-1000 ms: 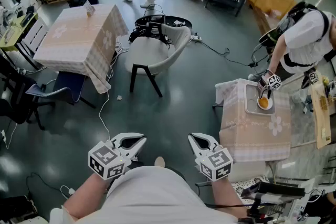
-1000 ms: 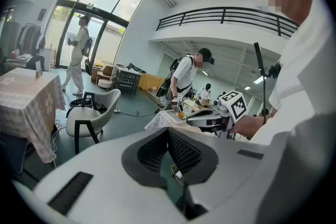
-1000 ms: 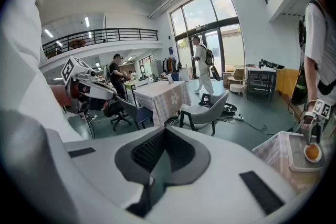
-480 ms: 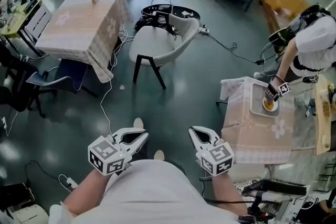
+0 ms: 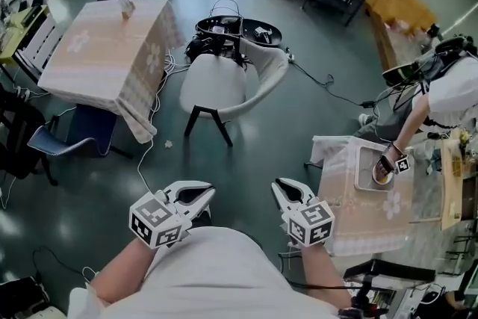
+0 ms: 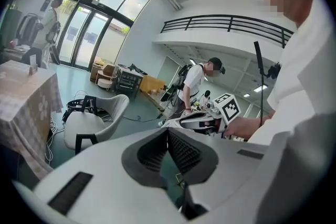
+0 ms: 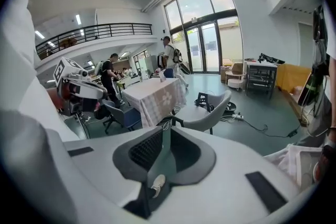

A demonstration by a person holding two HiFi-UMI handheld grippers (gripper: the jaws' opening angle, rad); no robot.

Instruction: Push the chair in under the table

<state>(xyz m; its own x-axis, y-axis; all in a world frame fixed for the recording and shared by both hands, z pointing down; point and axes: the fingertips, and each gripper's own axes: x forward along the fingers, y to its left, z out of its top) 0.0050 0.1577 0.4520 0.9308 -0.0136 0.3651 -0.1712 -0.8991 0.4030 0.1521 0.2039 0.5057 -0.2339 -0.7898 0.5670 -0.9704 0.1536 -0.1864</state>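
Note:
A pale grey shell chair [image 5: 216, 82] on dark legs stands on the green floor, apart from the checked-cloth table [image 5: 101, 48] at its left. The seat faces that table. Both grippers are held low near my body, well short of the chair. My left gripper [image 5: 196, 194] has its tips together with nothing between them. The jaws of my right gripper [image 5: 287, 192] are just opening, tips still almost touching and empty. The left gripper view shows the chair [image 6: 92, 118] and the table [image 6: 26, 92] beyond the left gripper [image 6: 168, 131]. The right gripper view shows the chair [image 7: 207, 113] and the table [image 7: 155, 94] ahead of the right gripper [image 7: 164, 127].
A round black stand with tangled cables [image 5: 239, 30] lies right behind the chair. A white cable [image 5: 149, 153] trails over the floor from the table. A blue chair [image 5: 67, 138] sits at the table's near side. At the right, a second clothed table [image 5: 358, 198] has a person [image 5: 448, 93] working at it.
The chair and table have come nearer in the head view as I stepped forward. Both grippers keep their place before my body. The far person has walked off to the upper left.

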